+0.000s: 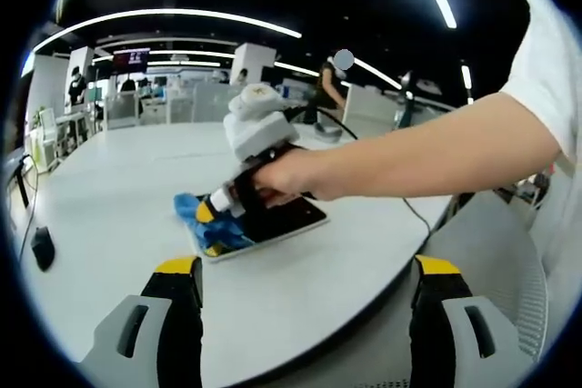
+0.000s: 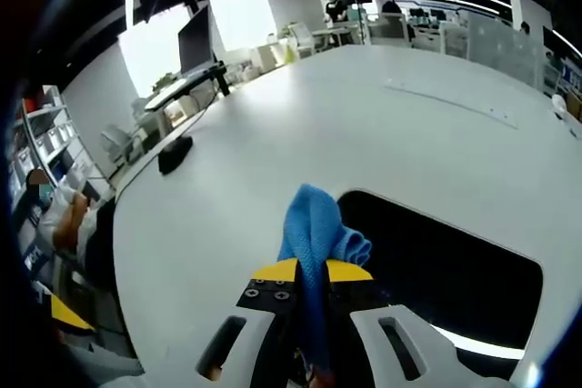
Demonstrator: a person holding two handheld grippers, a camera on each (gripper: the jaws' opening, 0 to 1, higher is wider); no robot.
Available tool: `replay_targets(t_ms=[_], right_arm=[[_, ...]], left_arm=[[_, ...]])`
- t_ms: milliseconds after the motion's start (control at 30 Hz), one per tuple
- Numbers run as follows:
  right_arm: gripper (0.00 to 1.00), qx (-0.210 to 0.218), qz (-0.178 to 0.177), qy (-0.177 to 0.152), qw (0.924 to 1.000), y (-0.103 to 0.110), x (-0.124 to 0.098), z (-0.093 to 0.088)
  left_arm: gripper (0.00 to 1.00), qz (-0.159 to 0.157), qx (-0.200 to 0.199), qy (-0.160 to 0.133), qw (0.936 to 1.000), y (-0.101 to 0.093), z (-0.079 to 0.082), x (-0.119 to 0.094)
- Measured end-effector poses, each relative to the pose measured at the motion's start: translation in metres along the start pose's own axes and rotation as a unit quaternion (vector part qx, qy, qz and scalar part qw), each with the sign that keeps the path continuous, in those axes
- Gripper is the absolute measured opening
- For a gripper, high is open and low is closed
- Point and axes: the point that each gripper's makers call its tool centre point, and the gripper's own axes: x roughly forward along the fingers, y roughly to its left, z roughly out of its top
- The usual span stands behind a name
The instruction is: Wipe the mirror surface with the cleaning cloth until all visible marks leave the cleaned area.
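Right gripper view: jaws clamp the blue cloth [image 2: 314,233], its bunched end touching the mirror [image 2: 446,265].

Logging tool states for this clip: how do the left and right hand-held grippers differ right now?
The left hand-held gripper has its jaws spread wide and empty; the right hand-held gripper is shut on the blue cleaning cloth. The left hangs back at the white table's edge; the right works over the dark rectangular mirror. Both have yellow-tipped grey jaws.
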Motion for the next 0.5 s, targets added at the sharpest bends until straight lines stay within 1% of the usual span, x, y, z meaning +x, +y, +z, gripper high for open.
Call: replay_targets(t_ms=[500], right_arm=[[0.04, 0.002, -0.009, -0.005, 0.9999, -0.009, 0.007, 0.011]], left_arm=[[0.96, -0.005, 0.002, -0.002, 1.0000, -0.001, 0.001, 0.000]])
